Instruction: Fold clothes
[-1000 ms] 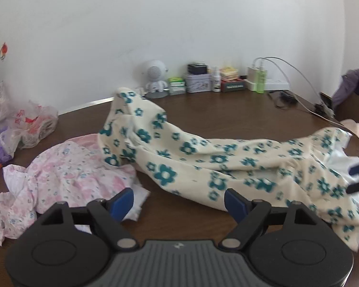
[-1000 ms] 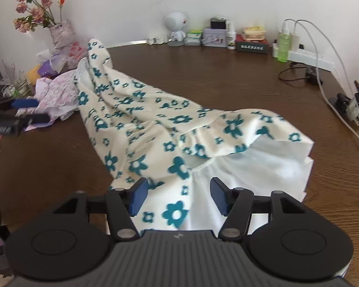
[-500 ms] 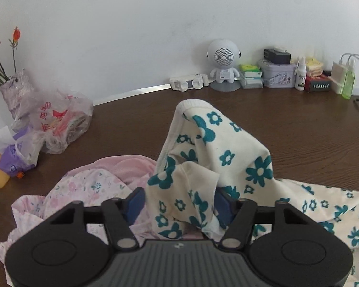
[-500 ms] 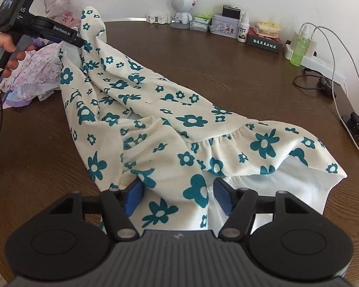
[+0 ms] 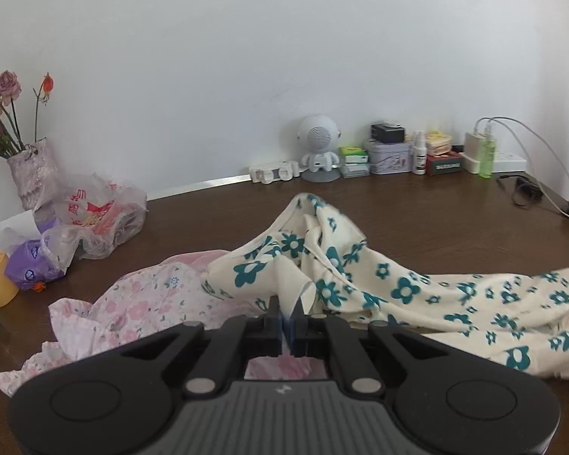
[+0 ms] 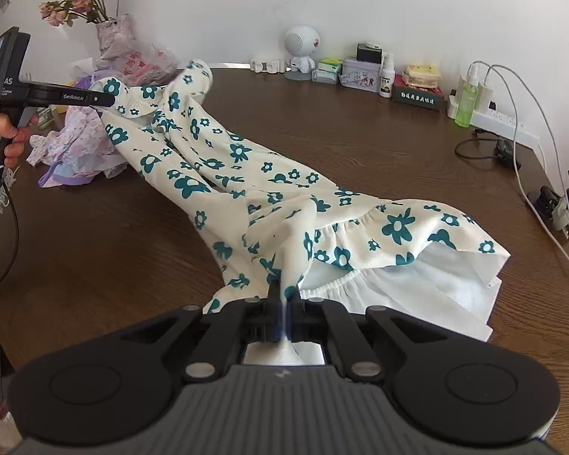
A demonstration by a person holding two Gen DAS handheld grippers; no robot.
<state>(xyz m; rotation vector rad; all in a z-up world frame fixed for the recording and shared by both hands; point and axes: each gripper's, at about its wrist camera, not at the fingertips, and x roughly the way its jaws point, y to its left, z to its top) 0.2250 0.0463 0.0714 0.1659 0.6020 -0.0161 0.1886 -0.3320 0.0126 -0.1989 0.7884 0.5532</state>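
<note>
The cream dress with teal flowers (image 6: pixel 246 174) was stretched over the brown worktop (image 6: pixel 95 235). One end was clamped in the left tool (image 5: pixel 290 322), beside a pink flowered garment (image 5: pixel 140 303). The ruffled hem was clamped in the right tool (image 6: pixel 284 314). Both tools had just been closed on the cloth.

My left wrist camera sits low over the table (image 5: pixel 417 220), facing the back wall, close on the floral dress (image 5: pixel 417 292). My right wrist camera looks from the dress's hem end (image 6: pixel 360 242) leftward. Both share the dress and robot speaker (image 6: pixel 301 43).
</note>
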